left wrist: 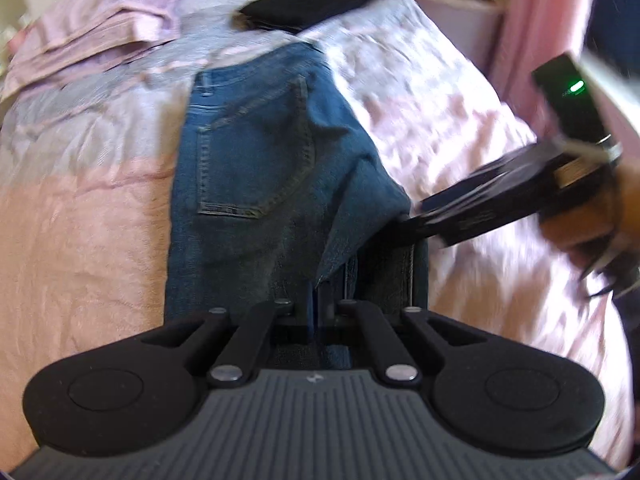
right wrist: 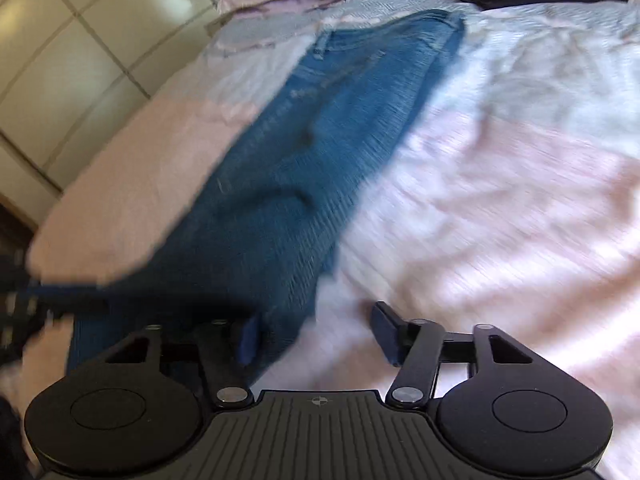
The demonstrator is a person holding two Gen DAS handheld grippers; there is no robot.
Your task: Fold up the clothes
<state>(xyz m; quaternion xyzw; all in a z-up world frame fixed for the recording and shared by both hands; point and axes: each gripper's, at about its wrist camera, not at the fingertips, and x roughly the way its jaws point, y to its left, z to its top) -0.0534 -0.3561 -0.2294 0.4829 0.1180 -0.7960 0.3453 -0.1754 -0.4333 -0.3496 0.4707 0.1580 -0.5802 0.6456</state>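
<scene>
Left claw: jaws seen pressed together, a fold of denim pinched between them; pointed steeply down at the bed
Right claw: jaws seen well apart, no cloth gripped; left pad set against the edge of the denim, right pad over bare bedspread; in the left wrist view it is seen to the right of the left claw, tip at the right edge of the jeans, held by a hand
Jeans: blue, laid flat & lengthwise on the bed, stretched straight ahead of the left claw; back pocket seen face up ahead of that claw; a flap of denim is lifted just ahead-right of the left claw, darker inner side shown beside it; from the right claw they run ahead & to the left, near end partly under its left pad
Bedspread: pink/white, rumpled, under both claws & the jeans
Black folded item: far ahead of both claws, just beyond the far end of the jeans, apart from them
Lilac cloth pile: far ahead-left of the left claw, near the bed's far edge
Cupboard doors: pale, panelled, left of the right claw beyond the bed edge
Blur: both views smeared, fine detail can't be told
</scene>
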